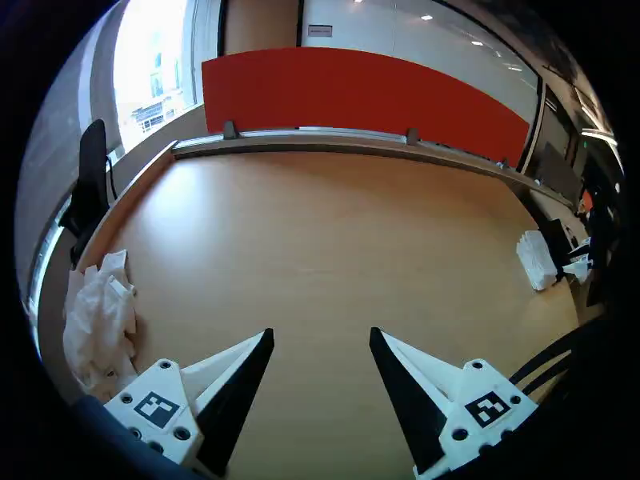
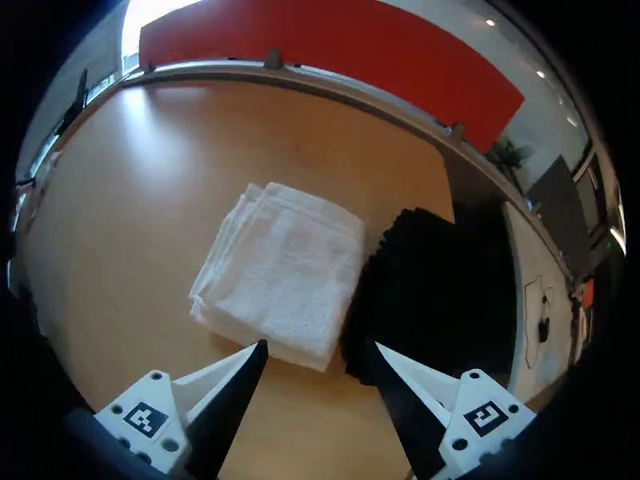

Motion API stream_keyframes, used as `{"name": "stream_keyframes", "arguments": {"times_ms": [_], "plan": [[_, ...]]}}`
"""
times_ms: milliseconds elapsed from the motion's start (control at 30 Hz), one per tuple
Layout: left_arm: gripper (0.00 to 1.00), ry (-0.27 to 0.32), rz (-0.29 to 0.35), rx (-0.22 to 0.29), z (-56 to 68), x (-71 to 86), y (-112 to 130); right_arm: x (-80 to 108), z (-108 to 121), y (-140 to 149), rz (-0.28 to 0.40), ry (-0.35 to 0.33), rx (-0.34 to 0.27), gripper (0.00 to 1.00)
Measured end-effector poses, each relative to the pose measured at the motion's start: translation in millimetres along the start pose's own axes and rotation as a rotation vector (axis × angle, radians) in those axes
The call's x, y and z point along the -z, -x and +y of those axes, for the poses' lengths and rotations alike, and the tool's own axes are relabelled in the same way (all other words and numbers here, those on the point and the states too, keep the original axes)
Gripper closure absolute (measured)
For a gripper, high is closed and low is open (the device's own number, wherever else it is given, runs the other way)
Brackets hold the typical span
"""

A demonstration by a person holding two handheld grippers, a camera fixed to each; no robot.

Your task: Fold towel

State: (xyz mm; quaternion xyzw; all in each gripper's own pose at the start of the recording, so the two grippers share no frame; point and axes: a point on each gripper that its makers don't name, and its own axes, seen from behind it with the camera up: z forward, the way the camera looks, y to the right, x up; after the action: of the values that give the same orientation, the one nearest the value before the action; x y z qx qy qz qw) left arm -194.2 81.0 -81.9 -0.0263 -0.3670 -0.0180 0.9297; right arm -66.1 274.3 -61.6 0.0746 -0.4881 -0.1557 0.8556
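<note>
In the right gripper view a folded white towel (image 2: 280, 272) lies flat on the wooden table (image 2: 160, 184), its right edge touching a folded black towel (image 2: 436, 296). My right gripper (image 2: 318, 352) hovers open just in front of the white towel's near edge, with nothing between its fingers. In the left gripper view my left gripper (image 1: 322, 340) stands open over bare table (image 1: 336, 232). A crumpled white cloth heap (image 1: 100, 320) lies at the table's left edge, to the left of that gripper. A small stack of folded white towels (image 1: 538, 260) sits far right.
A red partition (image 1: 360, 88) runs along the table's far edge. A black office chair (image 1: 88, 184) stands beyond the left edge. A dark monitor (image 2: 560, 200) and a cable (image 2: 542, 308) sit on the neighbouring desk to the right.
</note>
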Motion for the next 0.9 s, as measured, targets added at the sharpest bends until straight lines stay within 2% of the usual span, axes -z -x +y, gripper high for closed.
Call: {"name": "stream_keyframes", "arguments": {"times_ms": [133,467,900], "plan": [[0.12,-0.002,0.002,0.003,-2.5,0.4,-0.2,0.5,-5.3,-5.0,0.016,0.000,-0.039,0.06],[0.12,0.001,0.010,0.002,-4.5,-0.1,-4.5,-0.3,-21.1,-12.3,0.042,-0.006,-0.196,0.06],[0.12,-0.005,0.032,0.007,-12.8,-1.9,-16.7,7.1,-38.1,-26.9,0.107,0.009,-0.248,0.06]]}}
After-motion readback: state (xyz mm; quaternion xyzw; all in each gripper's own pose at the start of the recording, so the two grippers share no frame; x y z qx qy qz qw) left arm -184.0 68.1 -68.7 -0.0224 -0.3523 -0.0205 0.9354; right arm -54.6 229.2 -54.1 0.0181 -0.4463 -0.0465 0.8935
